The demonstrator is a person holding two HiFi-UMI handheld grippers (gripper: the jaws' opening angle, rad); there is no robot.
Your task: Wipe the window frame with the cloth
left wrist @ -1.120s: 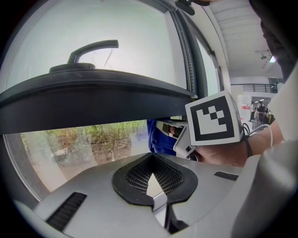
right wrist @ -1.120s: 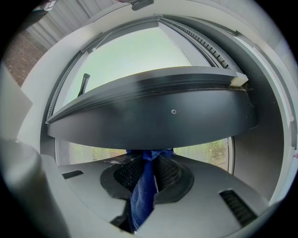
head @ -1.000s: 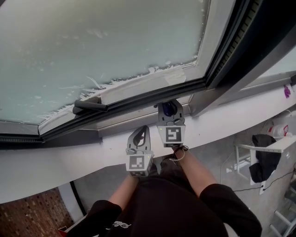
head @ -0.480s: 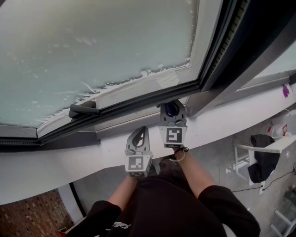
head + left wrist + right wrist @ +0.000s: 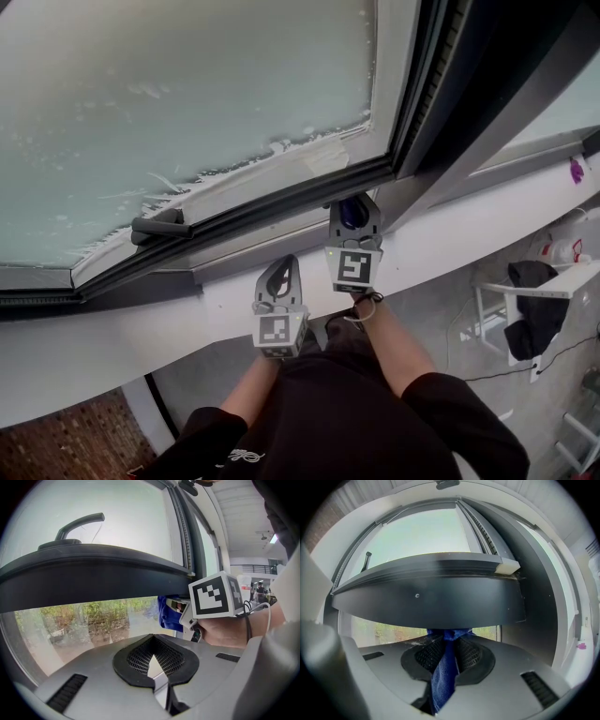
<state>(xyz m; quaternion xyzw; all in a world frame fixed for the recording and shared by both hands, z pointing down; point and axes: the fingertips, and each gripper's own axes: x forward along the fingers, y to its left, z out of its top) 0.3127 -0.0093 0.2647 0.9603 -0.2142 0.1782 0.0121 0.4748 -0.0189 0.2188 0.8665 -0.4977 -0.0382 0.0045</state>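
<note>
Frame (image 5: 281,204): dark lower sash edge. Right gripper (image 5: 449,644) clamped on cloth (image 5: 443,677), whose bunched blue top touches the frame's underside. Left gripper (image 5: 152,660) closed, empty, just beside. Cloth looks soft, light and floppy: best pinched mid-fold, leaving a wad proud.

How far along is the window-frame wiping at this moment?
Done: the blue cloth is clamped in the right claw. In hand: it meets the dark window frame toward its right end. Left: the stretch toward the dark lever handle; no cleaned part shows. The left claw is shut, empty.
</note>
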